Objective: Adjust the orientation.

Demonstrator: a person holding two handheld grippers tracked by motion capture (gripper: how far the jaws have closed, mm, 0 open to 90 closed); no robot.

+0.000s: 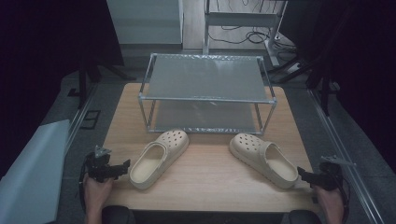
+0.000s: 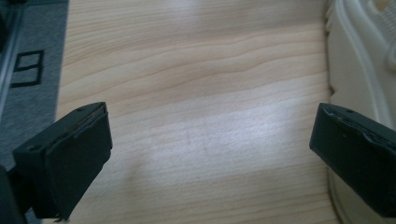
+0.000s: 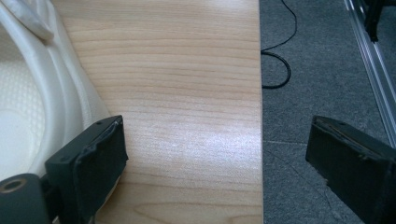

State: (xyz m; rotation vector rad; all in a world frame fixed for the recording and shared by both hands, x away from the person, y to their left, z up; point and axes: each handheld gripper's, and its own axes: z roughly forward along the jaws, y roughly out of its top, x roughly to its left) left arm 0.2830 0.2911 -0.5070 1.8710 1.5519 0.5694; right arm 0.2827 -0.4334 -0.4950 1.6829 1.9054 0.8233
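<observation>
Two cream clog shoes lie on the wooden table (image 1: pixel 205 175). The left clog (image 1: pixel 159 157) points up and to the right, the right clog (image 1: pixel 263 158) up and to the left. My left gripper (image 1: pixel 113 171) hovers at the table's front left, just left of the left clog's heel, jaws wide open over bare wood. In the left gripper view that clog (image 2: pixel 359 56) fills the right edge beside my left gripper (image 2: pixel 208 154). My right gripper (image 1: pixel 308 177) sits at the front right, open, beside the right clog's heel (image 3: pixel 32 93); bare wood and floor lie between the jaws of my right gripper (image 3: pixel 217 161).
A metal two-tier shoe rack (image 1: pixel 205 93) stands at the back of the table, both shelves bare. Grey floor (image 3: pixel 317 70) with a black cable lies right of the table edge. A pale sheet (image 1: pixel 32 168) leans at the far left.
</observation>
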